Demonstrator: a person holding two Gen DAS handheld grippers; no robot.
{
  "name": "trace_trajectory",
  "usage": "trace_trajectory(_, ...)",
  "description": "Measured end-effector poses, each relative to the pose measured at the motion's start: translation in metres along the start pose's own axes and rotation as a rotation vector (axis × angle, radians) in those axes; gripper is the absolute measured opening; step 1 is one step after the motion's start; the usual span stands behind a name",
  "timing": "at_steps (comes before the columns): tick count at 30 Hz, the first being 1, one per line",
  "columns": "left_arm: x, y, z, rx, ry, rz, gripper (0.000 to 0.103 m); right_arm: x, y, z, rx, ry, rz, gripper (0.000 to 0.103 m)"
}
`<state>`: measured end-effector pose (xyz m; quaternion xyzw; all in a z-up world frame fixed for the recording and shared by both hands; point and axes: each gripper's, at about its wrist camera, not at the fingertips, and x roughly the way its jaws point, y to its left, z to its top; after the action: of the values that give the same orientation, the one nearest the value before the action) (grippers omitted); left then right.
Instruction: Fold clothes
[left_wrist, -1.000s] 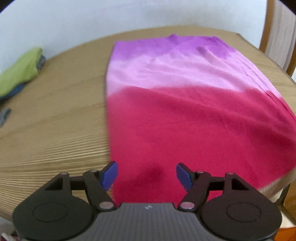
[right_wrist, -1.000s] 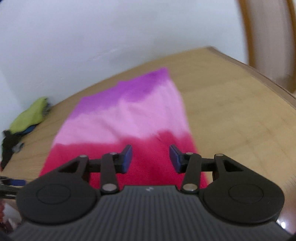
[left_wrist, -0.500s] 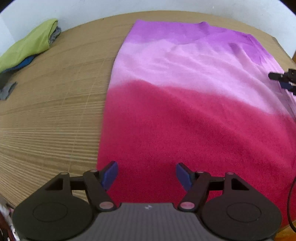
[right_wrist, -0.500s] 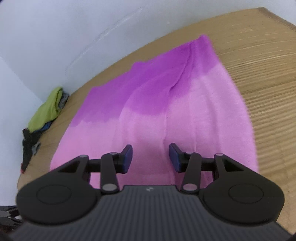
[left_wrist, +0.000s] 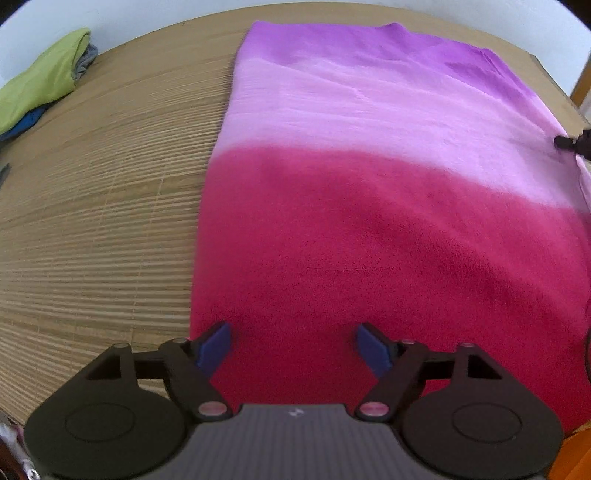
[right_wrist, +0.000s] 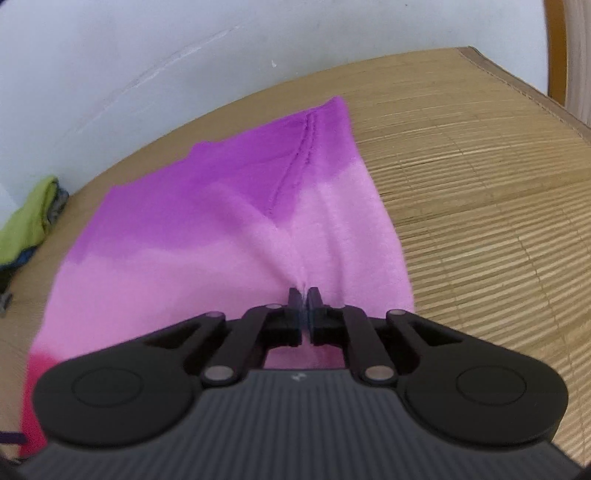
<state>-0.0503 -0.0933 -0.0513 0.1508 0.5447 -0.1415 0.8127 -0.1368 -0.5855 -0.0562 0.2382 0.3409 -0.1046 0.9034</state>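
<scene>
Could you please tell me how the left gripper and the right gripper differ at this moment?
The left gripper has its jaws spread wide and opening, with nothing pinched; the right gripper is closing its jaws on a ridge of the garment. The left gripper hangs over the garment's crimson band, the right gripper at its pale pink band. Both are black with blue pads.

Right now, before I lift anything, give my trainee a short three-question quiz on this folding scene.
1. True or false: the left gripper is clamped on the garment.
2. Which colour band is pinched in the right gripper: A purple, B pale pink, C magenta?
3. What lies at the far left of the table?

Key:
1. False: its jaws are opening and stand wide over the magenta end.
2. B, and the jaws are closing.
3. A green cloth pile.
</scene>
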Motion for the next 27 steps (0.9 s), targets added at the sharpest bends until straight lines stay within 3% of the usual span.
trace_trajectory(1, 0.001, -0.001, 0.002, 0.017, 0.001, 0.003, 0.079, -0.005, -0.002, 0.003, 0.007, -0.022, 0.009, 0.013)
trace_trajectory(4, 0.002, -0.003, 0.005, 0.031, 0.007, 0.006, 0.08, -0.005, -0.007, 0.016, 0.015, -0.073, 0.027, 0.042)
trace_trajectory(5, 0.003, -0.003, 0.006, 0.03, 0.009, 0.007, 0.081, 0.001, -0.007, 0.022, 0.004, -0.059, 0.03, 0.045)
trace_trajectory(11, 0.003, -0.005, 0.008, 0.031, 0.019, 0.016, 0.082, 0.041, 0.0, 0.046, -0.058, 0.017, 0.061, 0.045)
trace_trajectory(18, 0.003, -0.004, 0.008, 0.007, 0.025, 0.024, 0.083, 0.073, 0.009, 0.078, -0.028, -0.044, 0.051, 0.044)
trace_trajectory(27, 0.004, -0.003, 0.009, -0.026, 0.037, 0.03, 0.083, 0.112, 0.021, 0.104, -0.113, 0.015, -0.025, 0.044)
